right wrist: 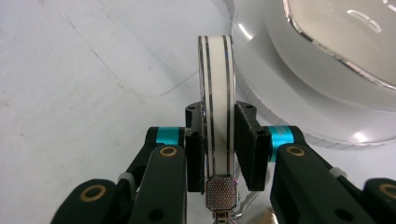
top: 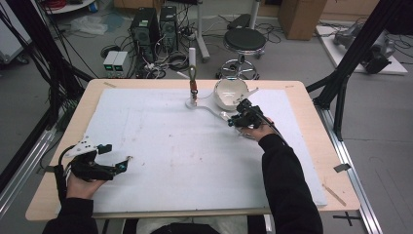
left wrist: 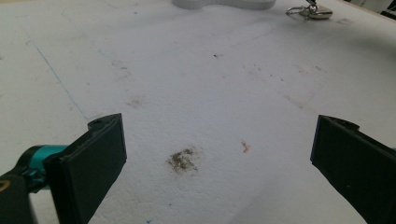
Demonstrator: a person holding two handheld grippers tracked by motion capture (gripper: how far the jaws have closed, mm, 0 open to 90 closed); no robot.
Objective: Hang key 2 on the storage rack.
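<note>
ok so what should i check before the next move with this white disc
1. Right tool shut on the white disc: ok, both pads press its flat faces.
2. Disc straight in the grip: ok, it stands edge-on and upright.
3. Disc clear of the table: cannot tell.
4. Room beside the white bowl: not ok, it sits close to the disc.
5. Left tool free: ok, open with nothing between its jaws.
</note>
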